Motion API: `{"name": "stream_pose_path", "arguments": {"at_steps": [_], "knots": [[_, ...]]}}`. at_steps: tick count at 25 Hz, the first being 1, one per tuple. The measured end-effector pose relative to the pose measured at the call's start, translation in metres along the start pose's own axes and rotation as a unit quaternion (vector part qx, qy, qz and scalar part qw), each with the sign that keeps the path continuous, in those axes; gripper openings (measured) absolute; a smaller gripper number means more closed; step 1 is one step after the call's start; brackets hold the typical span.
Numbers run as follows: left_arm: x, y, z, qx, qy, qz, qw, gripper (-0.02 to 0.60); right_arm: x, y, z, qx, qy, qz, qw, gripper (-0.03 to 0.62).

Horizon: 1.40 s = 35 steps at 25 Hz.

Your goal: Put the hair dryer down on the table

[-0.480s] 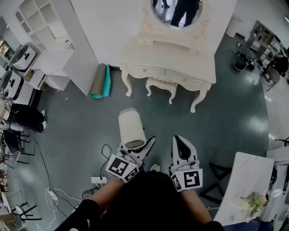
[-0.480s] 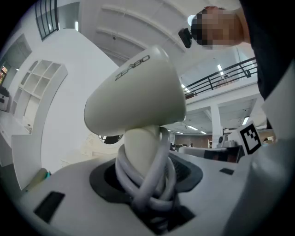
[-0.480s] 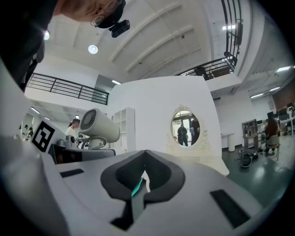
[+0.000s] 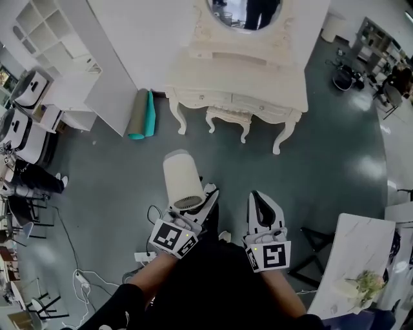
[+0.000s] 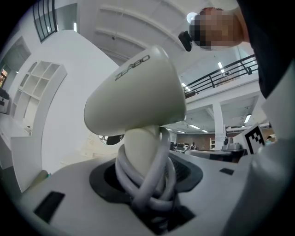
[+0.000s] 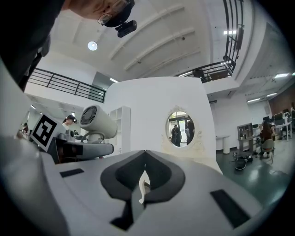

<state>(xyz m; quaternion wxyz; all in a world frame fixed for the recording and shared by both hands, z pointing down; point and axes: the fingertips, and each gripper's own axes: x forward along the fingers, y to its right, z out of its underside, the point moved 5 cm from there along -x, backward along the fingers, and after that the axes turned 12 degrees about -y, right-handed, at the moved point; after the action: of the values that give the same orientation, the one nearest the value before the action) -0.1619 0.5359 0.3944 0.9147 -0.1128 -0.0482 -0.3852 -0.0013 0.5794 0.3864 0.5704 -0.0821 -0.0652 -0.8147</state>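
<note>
A cream hair dryer (image 4: pixel 180 180) stands nozzle-up over the dark floor, short of the white dressing table (image 4: pixel 240 80). My left gripper (image 4: pixel 205 201) is shut on its handle. In the left gripper view the barrel (image 5: pixel 138 97) fills the frame, and the handle, with the pale cord (image 5: pixel 152 184) wound round it, sits between the jaws of the left gripper (image 5: pixel 145 186). My right gripper (image 4: pixel 261 203) hangs beside it, shut with nothing in it. The right gripper (image 6: pixel 144 177) shows its pads together, and that view has the hair dryer (image 6: pixel 97 122) at its left.
An oval mirror (image 4: pixel 246 13) tops the dressing table, and a small stool (image 4: pixel 227 118) stands under it. Rolled mats (image 4: pixel 141 115) lean by a white shelf unit (image 4: pixel 61 45). A marble-topped table (image 4: pixel 355 258) is at the lower right. Cables and a power strip (image 4: pixel 142 256) lie on the floor.
The left gripper and the hair dryer have shifted a little to the left and up in the head view. The grip is the same and the right gripper has hardly moved.
</note>
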Motion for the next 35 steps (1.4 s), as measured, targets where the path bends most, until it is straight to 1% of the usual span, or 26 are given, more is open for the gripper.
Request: {"name": "stream_pose_path", "arguments": {"at_steps": [2, 6, 11, 17, 20, 22, 25, 29, 35], "knots": [[0.012, -0.005, -0.002, 0.004, 0.001, 0.006, 1.0, 0.227, 0.006, 0.01, 0.001, 0.012, 0.001, 0.011, 1.0, 0.017], [0.041, -0.016, -0.009, -0.003, 0.004, 0.035, 0.9994, 0.227, 0.021, 0.036, 0.001, 0.039, -0.001, 0.04, 0.998, 0.017], [0.081, -0.037, -0.019, 0.017, 0.005, 0.037, 0.9992, 0.227, 0.052, 0.068, -0.003, 0.049, -0.01, 0.052, 0.997, 0.017], [0.134, -0.084, -0.034, 0.008, 0.005, 0.036, 0.9993, 0.227, 0.111, 0.101, -0.01, 0.051, -0.031, 0.055, 0.997, 0.017], [0.165, -0.109, -0.04, 0.001, -0.006, 0.042, 0.9991, 0.227, 0.146, 0.118, -0.013, 0.056, -0.047, 0.061, 0.995, 0.017], [0.184, -0.126, -0.048, 0.006, -0.011, 0.046, 0.9989, 0.227, 0.169, 0.128, -0.019, 0.061, -0.052, 0.064, 0.995, 0.017], [0.213, -0.152, -0.061, 0.017, -0.006, 0.051, 0.9985, 0.227, 0.208, 0.142, -0.033, 0.051, -0.051, 0.066, 0.995, 0.017], [0.243, -0.187, -0.072, 0.014, -0.012, 0.056, 0.9983, 0.227, 0.251, 0.154, -0.048, 0.06, -0.043, 0.063, 0.995, 0.017], [0.267, -0.229, -0.089, 0.022, -0.009, 0.056, 0.9981, 0.227, 0.299, 0.163, -0.064, 0.047, -0.049, 0.071, 0.995, 0.017]]}}
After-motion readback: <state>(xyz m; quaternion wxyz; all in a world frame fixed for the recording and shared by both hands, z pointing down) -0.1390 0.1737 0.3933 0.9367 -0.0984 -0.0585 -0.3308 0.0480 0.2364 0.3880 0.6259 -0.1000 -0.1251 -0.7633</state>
